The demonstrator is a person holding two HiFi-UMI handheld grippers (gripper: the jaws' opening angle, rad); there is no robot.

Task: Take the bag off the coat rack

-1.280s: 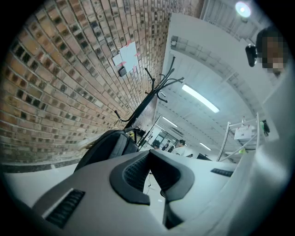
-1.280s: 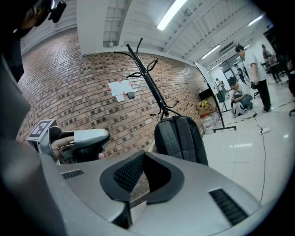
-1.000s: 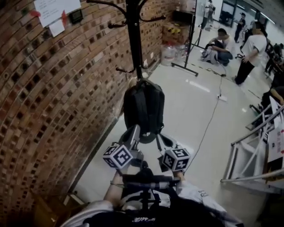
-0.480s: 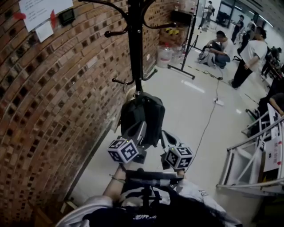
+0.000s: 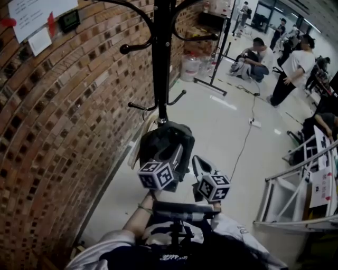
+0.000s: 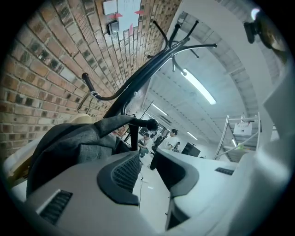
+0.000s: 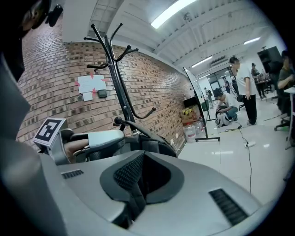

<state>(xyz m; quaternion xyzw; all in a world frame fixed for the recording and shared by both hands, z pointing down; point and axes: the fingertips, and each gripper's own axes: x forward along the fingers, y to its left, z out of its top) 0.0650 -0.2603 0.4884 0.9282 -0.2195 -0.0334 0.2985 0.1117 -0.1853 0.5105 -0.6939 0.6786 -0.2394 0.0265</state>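
A black backpack (image 5: 158, 140) hangs on the black coat rack (image 5: 161, 63) by the brick wall, its top loop over a low hook (image 6: 150, 123). My left gripper (image 5: 174, 155) points up at the bag's lower front. Its jaws are opening, and in the left gripper view (image 6: 146, 159) only floor shows between them, with the bag (image 6: 69, 143) just to their left. My right gripper (image 5: 198, 164) sits to the right of the bag's bottom. In its own view (image 7: 138, 161) the pads meet, and I see nothing clearly between them. The bag (image 7: 147, 143) lies just ahead.
The brick wall (image 5: 63, 116) runs close on the left, with papers (image 5: 31, 16) pinned to it. Water jugs (image 5: 188, 66) and a stand (image 5: 211, 84) are behind the rack. A cable (image 5: 245, 137) crosses the floor. Several people (image 5: 288, 71) are at the far right, and a metal frame (image 5: 290, 195) stands to my right.
The bag now looks shorter and bunched up from below. The left gripper has moved right and up against its lower front. The rack looms closer in view.
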